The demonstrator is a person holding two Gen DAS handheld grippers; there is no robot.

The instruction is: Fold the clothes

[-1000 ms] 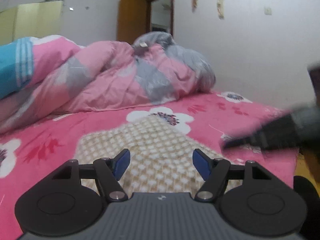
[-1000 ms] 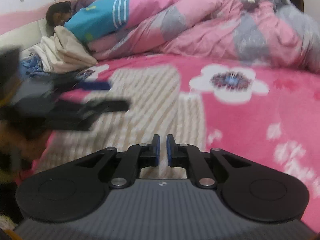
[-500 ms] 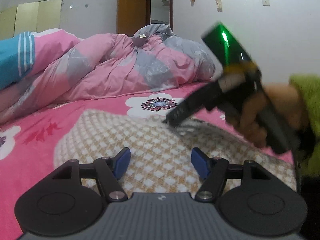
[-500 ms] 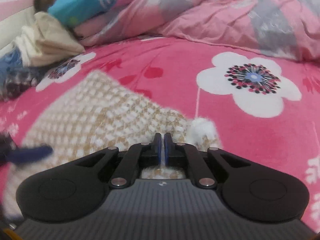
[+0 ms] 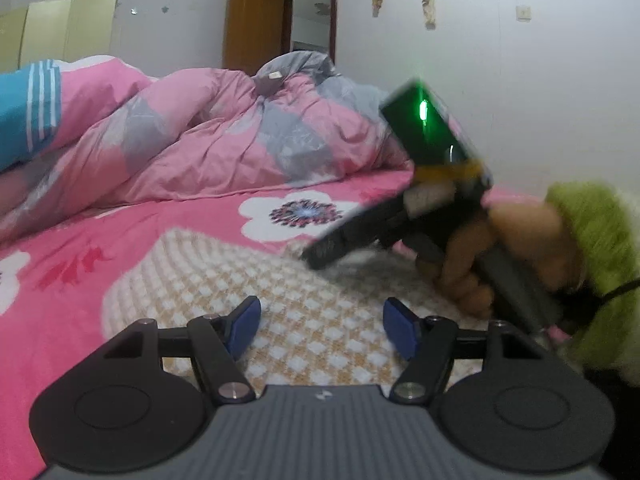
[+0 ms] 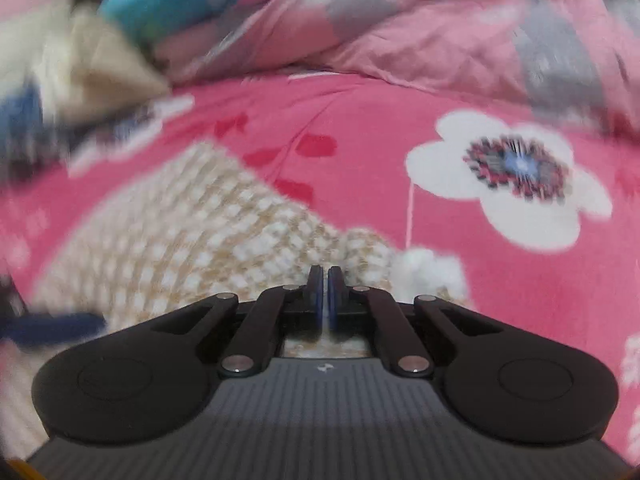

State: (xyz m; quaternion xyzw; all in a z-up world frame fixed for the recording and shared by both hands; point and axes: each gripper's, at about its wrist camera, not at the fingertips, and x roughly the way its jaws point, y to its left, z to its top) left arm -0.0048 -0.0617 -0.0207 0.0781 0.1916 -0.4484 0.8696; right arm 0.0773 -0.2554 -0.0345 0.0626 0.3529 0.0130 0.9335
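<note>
Lying flat on the pink floral bedsheet [image 5: 168, 224], the beige checkered garment [image 5: 248, 280] is sitting beneath both grippers. Nearest, the left gripper [image 5: 320, 322] is hovering with jaws apart, nothing between them. Farther along, the right gripper [image 6: 325, 292] is pinching the garment's edge. Beyond, a pink-grey duvet [image 5: 224, 136] is bunching up.

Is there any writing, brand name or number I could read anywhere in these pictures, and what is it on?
No readable text anywhere.
Left claw: small pale mark on its grey body, a logo, no letters legible.
Right claw: the same small mark, too blurred to read.
Turquoise garment: white stripes only, no words.
Wall switch plate: too small to tell any marking.
</note>
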